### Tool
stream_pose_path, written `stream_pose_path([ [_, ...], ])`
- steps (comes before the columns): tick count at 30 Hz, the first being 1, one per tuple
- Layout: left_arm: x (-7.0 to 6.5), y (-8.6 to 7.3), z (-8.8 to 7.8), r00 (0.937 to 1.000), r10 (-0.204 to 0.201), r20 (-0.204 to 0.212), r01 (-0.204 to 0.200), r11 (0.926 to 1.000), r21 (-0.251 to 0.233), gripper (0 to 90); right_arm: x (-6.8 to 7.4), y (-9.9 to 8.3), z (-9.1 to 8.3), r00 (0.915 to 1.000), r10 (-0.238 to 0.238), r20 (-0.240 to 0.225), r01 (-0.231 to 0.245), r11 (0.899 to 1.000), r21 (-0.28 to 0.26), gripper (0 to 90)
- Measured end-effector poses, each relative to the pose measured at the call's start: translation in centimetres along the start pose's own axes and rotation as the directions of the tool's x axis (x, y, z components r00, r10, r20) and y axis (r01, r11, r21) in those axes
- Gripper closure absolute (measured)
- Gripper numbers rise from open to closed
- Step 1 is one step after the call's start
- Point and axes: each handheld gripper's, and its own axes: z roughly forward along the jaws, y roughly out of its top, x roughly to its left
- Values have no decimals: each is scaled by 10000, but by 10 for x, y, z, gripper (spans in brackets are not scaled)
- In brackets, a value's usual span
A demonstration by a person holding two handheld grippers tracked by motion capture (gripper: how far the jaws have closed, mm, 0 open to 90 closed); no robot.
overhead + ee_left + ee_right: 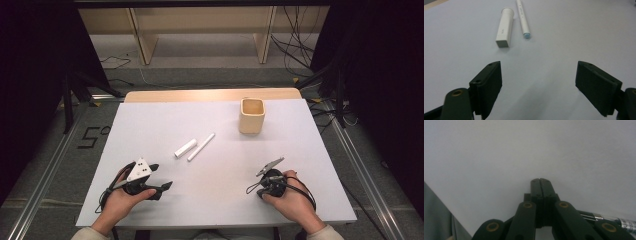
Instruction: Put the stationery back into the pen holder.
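Observation:
A white marker pen [201, 146] lies uncapped near the middle of the white table top [150, 120], its white cap [185, 148] just to its left. In the left gripper view the pen [522, 17] shows a blue tip, and the cap [505, 27] lies beside it, ahead of the jaws. My left gripper [161, 176] [539, 65] rests at the near left, open and empty, pointing toward the pen. At the near right, my right gripper [249, 189] [540, 180] is shut on nothing and points left over bare table.
A square wooden cup [251, 115] stands upright at the back right of the table. The table's near edge [439, 202] lies close to the right gripper. Beyond the table are wooden shelving legs [145, 45] and floor cables [295, 45].

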Motion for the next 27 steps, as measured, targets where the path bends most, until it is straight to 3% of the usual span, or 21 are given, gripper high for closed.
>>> stream_pose_path([
  [10, -1, 0, 1, 10000, -8, 9, 8, 10000, -7, 215, -3, -16, -8, 9995, 227, -219, -220, 9992, 324, 900],
  [19, 0, 1, 1, 10000, 17, 60, -17, 10000, 12, 215, -11, -25, -15, 9995, 107, -283, -83, 9965, 831, 900],
  [27, 0, 1, 2, 10000, 29, 75, -29, 10000, 8, 215, -18, -38, -23, 9987, 492, -156, -470, 9916, 1204, 900],
])
